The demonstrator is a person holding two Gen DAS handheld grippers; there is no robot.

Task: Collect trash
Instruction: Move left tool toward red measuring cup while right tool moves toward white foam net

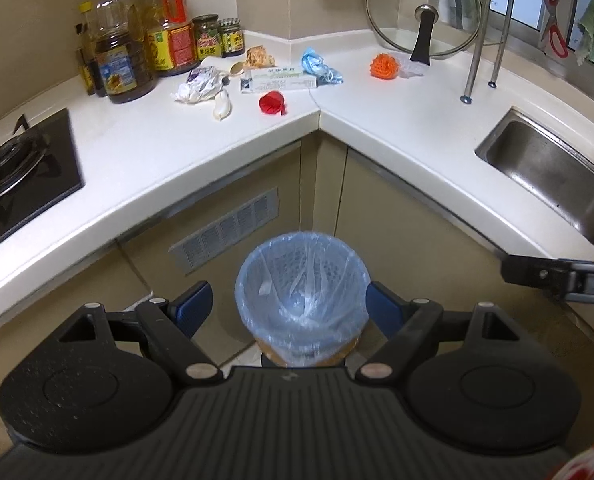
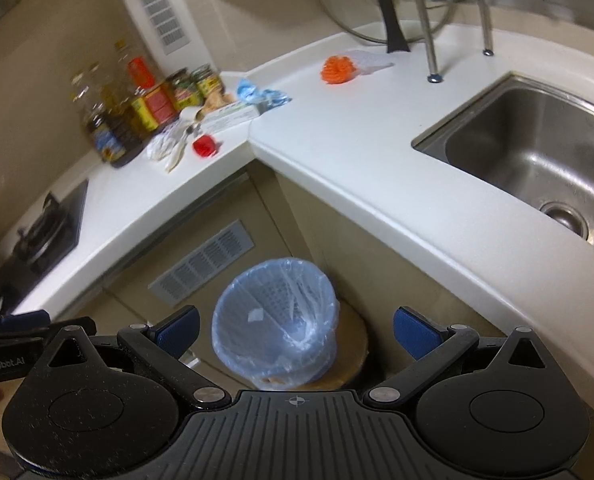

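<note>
A bin lined with a blue bag (image 1: 302,296) (image 2: 275,334) stands on the floor in the cabinet corner, with nothing visible inside. My left gripper (image 1: 289,308) hangs open above it, and my right gripper (image 2: 295,330) is open too, both holding nothing. Trash lies in the counter corner: crumpled white paper (image 1: 197,86) (image 2: 163,146), a red wrapper (image 1: 272,103) (image 2: 205,146), a flat box (image 1: 279,79) (image 2: 233,115), a blue face mask (image 1: 319,66) (image 2: 259,94), a brown scrap (image 1: 259,57) and an orange ball (image 1: 385,66) (image 2: 337,69).
Oil bottles (image 1: 117,56) and jars (image 1: 207,36) line the back left wall. A gas hob (image 1: 21,160) lies at left, a steel sink (image 1: 557,172) (image 2: 537,148) at right. A glass lid (image 1: 423,12) leans behind a rack's legs (image 1: 477,40). Scissors (image 1: 553,16) hang on the wall.
</note>
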